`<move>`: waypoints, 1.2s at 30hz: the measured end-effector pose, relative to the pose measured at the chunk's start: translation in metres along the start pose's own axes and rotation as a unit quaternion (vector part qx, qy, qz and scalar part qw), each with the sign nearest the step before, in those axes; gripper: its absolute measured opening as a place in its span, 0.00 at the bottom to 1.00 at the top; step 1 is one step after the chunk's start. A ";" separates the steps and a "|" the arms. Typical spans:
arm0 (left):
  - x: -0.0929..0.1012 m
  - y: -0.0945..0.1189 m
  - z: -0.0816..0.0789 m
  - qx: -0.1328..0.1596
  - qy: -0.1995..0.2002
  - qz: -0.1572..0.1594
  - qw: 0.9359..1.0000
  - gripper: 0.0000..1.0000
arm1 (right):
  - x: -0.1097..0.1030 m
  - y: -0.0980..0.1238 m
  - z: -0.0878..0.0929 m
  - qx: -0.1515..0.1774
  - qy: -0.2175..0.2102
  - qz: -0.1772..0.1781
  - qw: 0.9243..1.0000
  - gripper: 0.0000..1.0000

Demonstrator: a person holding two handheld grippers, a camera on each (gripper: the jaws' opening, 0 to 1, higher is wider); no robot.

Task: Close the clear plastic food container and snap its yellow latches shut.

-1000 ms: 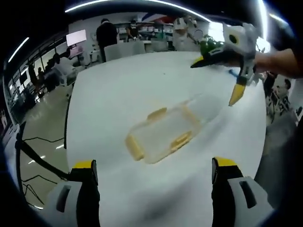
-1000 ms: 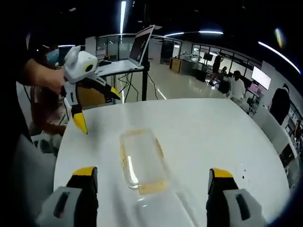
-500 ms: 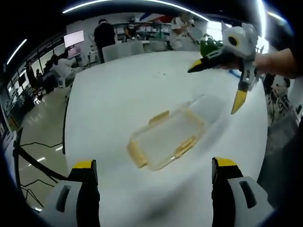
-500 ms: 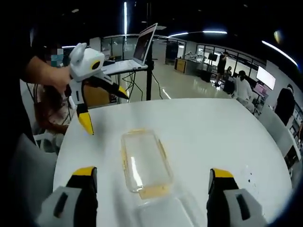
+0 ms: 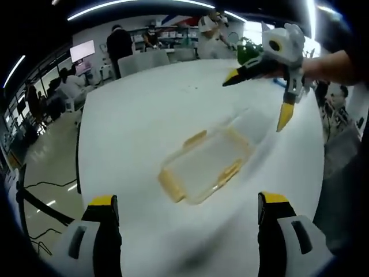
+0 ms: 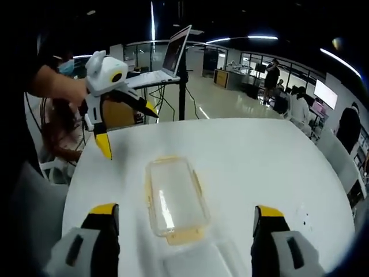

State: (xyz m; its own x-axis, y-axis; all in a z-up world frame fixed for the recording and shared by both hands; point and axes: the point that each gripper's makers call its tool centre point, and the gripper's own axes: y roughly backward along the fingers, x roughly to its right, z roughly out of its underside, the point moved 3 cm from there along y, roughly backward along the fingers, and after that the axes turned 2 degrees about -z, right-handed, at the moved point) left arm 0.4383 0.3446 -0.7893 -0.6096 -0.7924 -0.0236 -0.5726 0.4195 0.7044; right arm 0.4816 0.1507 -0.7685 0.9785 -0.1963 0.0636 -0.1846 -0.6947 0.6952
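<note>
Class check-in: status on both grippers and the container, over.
Left gripper open, aloft. Right gripper open, aloft. Container untouched on white table, lid beside it.

surface: white table (image 5: 144, 115) (image 6: 259, 156), round-edged; on it: clear plastic container (image 5: 204, 164) (image 6: 173, 199) with yellow latches, lying flat near the middle; beside it: its clear lid (image 5: 253, 124) (image 6: 199, 259), flat, touching one short end

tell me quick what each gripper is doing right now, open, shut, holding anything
Left gripper: open, holding nothing, above the white table.
Right gripper: open, holding nothing, above the far end of the clear container.
</note>
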 end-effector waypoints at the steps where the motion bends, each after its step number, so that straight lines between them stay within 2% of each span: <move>1: -0.002 -0.002 0.001 -0.006 -0.011 0.002 1.000 0.99 | -0.001 -0.001 0.000 -0.002 0.002 -0.001 1.000 0.96; 6: -0.001 -0.008 0.003 -0.024 -0.061 0.033 0.997 0.96 | -0.007 -0.005 0.004 -0.016 0.016 -0.012 1.000 0.89; 9: 0.001 -0.013 0.009 -0.054 -0.102 0.049 0.992 0.96 | -0.009 -0.008 0.010 -0.027 0.028 -0.022 0.999 0.87; 11: -0.001 -0.015 0.010 -0.069 -0.127 0.046 0.988 0.95 | -0.007 -0.009 0.015 -0.038 0.055 -0.022 0.998 0.85; 12: -0.002 -0.017 0.010 -0.071 -0.141 0.045 0.986 0.95 | -0.004 -0.009 0.018 -0.043 0.061 -0.016 0.997 0.82; 14: -0.002 -0.021 0.009 -0.071 -0.143 0.054 0.986 0.94 | -0.003 -0.011 0.022 -0.049 0.053 -0.025 0.997 0.75; 17: -0.005 -0.026 0.008 -0.076 -0.161 0.062 0.982 0.92 | -0.004 -0.012 0.023 -0.050 0.055 -0.032 0.997 0.72; 19: -0.008 -0.027 0.004 -0.073 -0.192 0.062 0.977 0.89 | -0.004 -0.012 0.024 -0.052 0.067 -0.031 0.996 0.66; 20: -0.008 -0.027 0.001 -0.064 -0.213 0.066 0.973 0.84 | -0.005 -0.012 0.024 -0.051 0.072 -0.033 0.996 0.64; 22: -0.009 -0.028 0.002 -0.074 -0.235 0.075 0.966 0.81 | -0.006 -0.014 0.026 -0.057 0.069 -0.039 0.995 0.66; 24: -0.013 -0.032 0.003 -0.082 -0.239 0.081 0.964 0.86 | -0.007 -0.017 0.029 -0.069 0.078 -0.046 0.994 0.66; 26: -0.015 -0.033 0.003 -0.089 -0.254 0.093 0.959 0.82 | -0.005 -0.017 0.033 -0.089 0.098 -0.047 0.990 0.66; 28: -0.018 -0.033 0.001 -0.087 -0.263 0.099 0.956 0.80 | -0.003 -0.016 0.031 -0.085 0.103 -0.046 0.990 0.63; 29: -0.012 -0.032 -0.004 -0.066 -0.266 0.120 0.954 0.81 | 0.001 -0.015 0.028 -0.075 0.107 -0.036 0.991 0.59; 30: -0.007 -0.029 -0.004 -0.063 -0.261 0.134 0.954 0.81 | 0.002 -0.014 0.028 -0.078 0.104 -0.039 0.991 0.58; 31: -0.008 -0.029 -0.002 -0.072 -0.265 0.136 0.952 0.81 | 0.001 -0.014 0.028 -0.080 0.100 -0.041 0.991 0.58; 32: -0.010 -0.029 0.004 -0.089 -0.289 0.143 0.943 0.78 | 0.000 -0.015 0.030 -0.083 0.096 -0.047 0.991 0.58; 34: -0.019 -0.033 0.014 -0.122 -0.330 0.137 0.926 0.75 | 0.000 -0.016 0.036 -0.093 0.101 -0.048 0.989 0.54; 35: -0.020 -0.035 0.016 -0.126 -0.323 0.141 0.927 0.76 | 0.001 -0.017 0.037 -0.097 0.101 -0.048 0.989 0.54; 36: -0.021 -0.038 0.015 -0.120 -0.309 0.150 0.931 0.77 | 0.001 -0.017 0.036 -0.097 0.100 -0.047 0.989 0.55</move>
State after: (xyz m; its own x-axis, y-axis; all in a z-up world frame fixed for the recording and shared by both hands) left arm 0.4644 0.3520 -0.8260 -0.9641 -0.2176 -0.1524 -0.2322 0.4116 0.8813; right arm 0.4825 0.1372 -0.8063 0.9927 0.0177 0.1194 -0.0898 -0.5532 0.8282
